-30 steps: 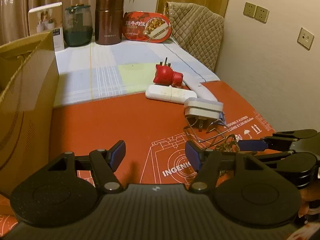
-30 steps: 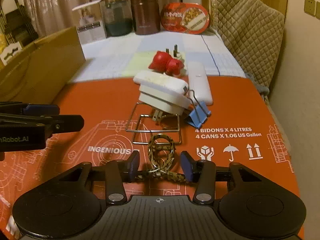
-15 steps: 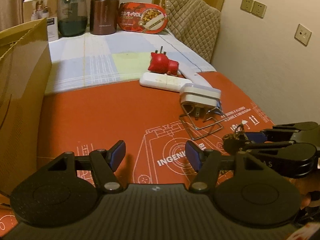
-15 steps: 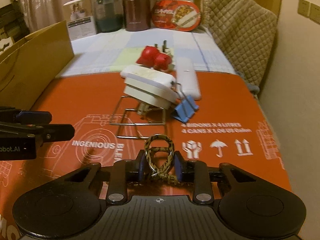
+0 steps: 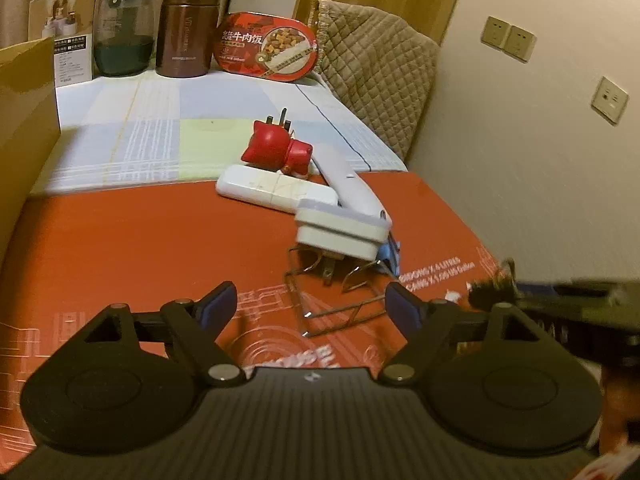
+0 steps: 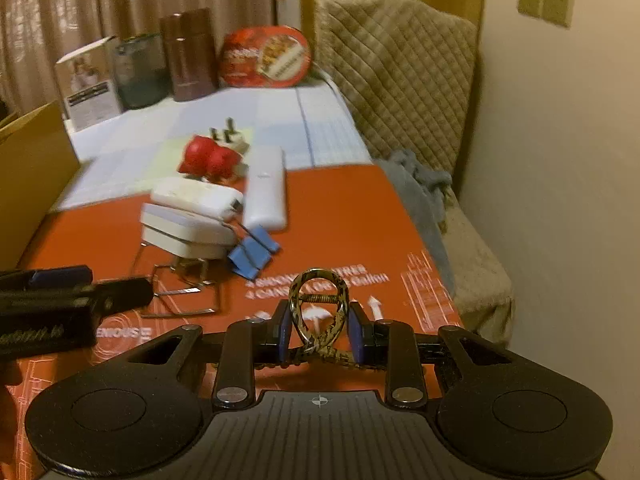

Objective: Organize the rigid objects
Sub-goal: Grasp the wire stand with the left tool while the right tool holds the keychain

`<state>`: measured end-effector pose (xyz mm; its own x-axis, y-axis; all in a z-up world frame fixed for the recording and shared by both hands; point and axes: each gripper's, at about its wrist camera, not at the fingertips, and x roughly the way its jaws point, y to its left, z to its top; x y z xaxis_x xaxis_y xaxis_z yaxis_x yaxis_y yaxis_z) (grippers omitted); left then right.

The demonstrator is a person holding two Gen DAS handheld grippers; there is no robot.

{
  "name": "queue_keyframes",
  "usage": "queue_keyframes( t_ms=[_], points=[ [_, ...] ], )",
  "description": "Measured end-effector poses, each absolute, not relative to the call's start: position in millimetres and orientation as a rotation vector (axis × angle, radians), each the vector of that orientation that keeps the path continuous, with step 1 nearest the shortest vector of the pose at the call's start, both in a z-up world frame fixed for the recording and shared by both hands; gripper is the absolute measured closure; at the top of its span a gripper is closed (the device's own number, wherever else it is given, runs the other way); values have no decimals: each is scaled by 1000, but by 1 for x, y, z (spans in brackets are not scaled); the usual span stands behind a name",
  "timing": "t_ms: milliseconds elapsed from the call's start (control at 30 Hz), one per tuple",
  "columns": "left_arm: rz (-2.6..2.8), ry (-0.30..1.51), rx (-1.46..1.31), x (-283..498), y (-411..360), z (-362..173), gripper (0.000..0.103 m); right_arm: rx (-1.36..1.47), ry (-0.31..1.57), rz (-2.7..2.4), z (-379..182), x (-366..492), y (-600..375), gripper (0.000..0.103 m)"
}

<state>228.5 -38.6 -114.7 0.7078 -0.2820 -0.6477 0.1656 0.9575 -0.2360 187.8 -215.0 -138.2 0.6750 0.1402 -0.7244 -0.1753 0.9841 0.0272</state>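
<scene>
My right gripper (image 6: pixel 319 332) is shut on a mottled brown hair clip (image 6: pixel 318 292) and holds it above the orange cardboard sheet (image 6: pixel 340 216). The left wrist view shows that clip (image 5: pixel 492 284) blurred at the far right. My left gripper (image 5: pixel 311 306) has its jaws opening, with nothing between the pads. Just beyond it stands a white plug adapter (image 5: pixel 340 232) on a wire stand (image 5: pixel 336 312). A blue binder clip (image 6: pixel 252 254), a flat white box (image 5: pixel 272 192), a red plug (image 5: pixel 276 148) and a white bar (image 5: pixel 348 184) lie around them.
A tall cardboard box (image 5: pixel 24 120) stands along the left. A green jar (image 5: pixel 124 36), brown flask (image 5: pixel 186 28), red food tray (image 5: pixel 268 46) and a booklet box (image 5: pixel 68 32) line the back. A quilted chair (image 6: pixel 400 80) and the wall close off the right.
The right gripper shut on the hair clip, lifted it off the sheet and swung right. The left gripper moved toward the adapter pile and its jaws widened.
</scene>
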Motion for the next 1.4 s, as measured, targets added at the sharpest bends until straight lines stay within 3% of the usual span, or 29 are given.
queue_keyframes(
  t_ms=[300,433,800,933,1400],
  points=[
    [-200,773,-142,250,-70,-127,25,-14,824,151,-139,188,-226,77],
    [-197,794,-117,250,-65,-128,37,-12,826,159,-139,188,-225,77],
    [-192,808,-31,183,-4,-124,37,-12,814,238,-133,184,-200,77],
    [-147,773,-9,180,2,-126,32,-15,811,271,-132,182,-187,77],
    [-147,758,-5,175,6,-122,36,-8,766,325,-121,178,-167,77]
  ],
)
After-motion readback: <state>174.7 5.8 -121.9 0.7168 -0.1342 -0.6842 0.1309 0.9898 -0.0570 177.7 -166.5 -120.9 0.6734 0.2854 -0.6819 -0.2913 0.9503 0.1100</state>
